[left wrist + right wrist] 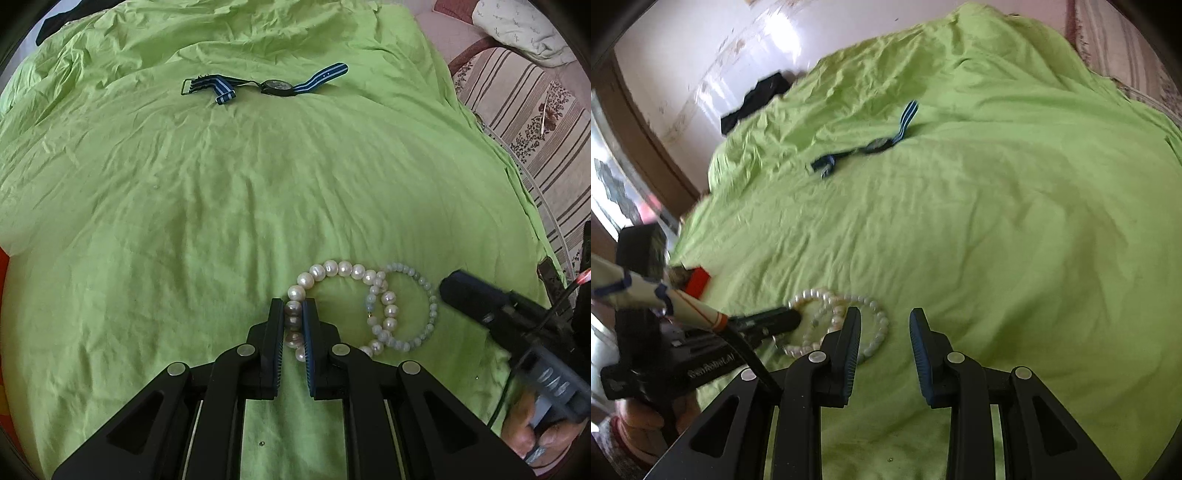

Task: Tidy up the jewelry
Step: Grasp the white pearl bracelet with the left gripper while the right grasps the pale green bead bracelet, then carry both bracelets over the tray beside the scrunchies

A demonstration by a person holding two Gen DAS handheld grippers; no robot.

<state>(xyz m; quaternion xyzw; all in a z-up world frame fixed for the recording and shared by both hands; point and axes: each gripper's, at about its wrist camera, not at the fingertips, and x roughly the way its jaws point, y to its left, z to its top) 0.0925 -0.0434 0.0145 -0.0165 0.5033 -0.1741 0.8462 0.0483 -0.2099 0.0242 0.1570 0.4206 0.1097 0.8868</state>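
Note:
A white pearl bracelet lies on the green sheet, overlapping a pale blue-grey bead bracelet to its right. My left gripper is shut on the pearl bracelet's left side. A watch with a blue striped strap lies far across the sheet. In the right wrist view my right gripper is open and empty, just right of both bracelets; the left gripper's tip touches them. The watch lies farther off.
A striped floral couch with a pillow borders the sheet's right edge. A black item lies at the sheet's far corner near a wall. A red object sits at the left edge.

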